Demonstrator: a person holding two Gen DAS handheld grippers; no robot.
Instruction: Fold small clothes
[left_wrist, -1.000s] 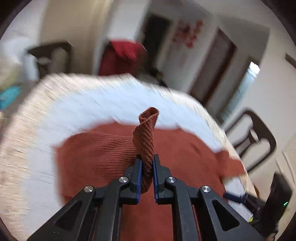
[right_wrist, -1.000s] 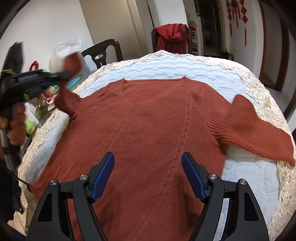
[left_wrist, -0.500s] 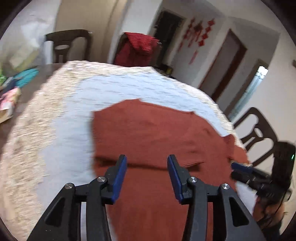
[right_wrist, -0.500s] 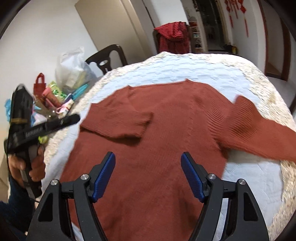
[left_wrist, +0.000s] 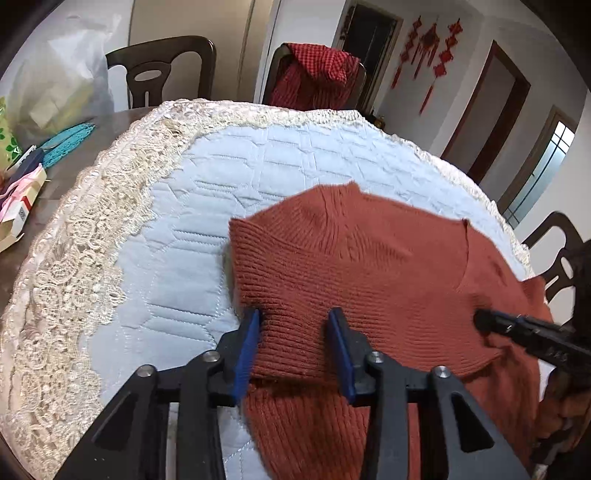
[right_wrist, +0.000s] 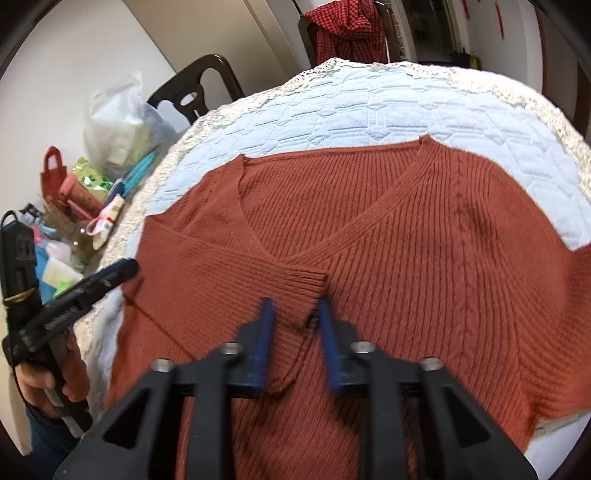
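The fingers of the left gripper (left_wrist: 295, 332) stand apart and are closing. The folded-over sleeve (left_wrist: 295, 288) lies between them at lower centre of the left wrist view, and the pads are not pressed on it. The fingers of the right gripper (right_wrist: 295, 321) are blurred and stand a little apart at lower centre of the right wrist view. The ribbed cuff (right_wrist: 303, 291) of that same sleeve lies in the narrow gap, and no pinch on it shows.

The sleeve is laid across the chest of the rust-red V-neck sweater (right_wrist: 406, 240), which lies flat, front up, filling the middle and right of both views. Its other sleeve runs off the right edge of the right wrist view.

Under it is a pale blue quilted cover (left_wrist: 240, 177) with a cream lace border (left_wrist: 92, 240) on the dark wooden counter (left_wrist: 85, 140). Small packets and a plastic bag (left_wrist: 55, 81) sit at the left. A chair draped with red checked cloth (left_wrist: 314, 70) stands at top centre.
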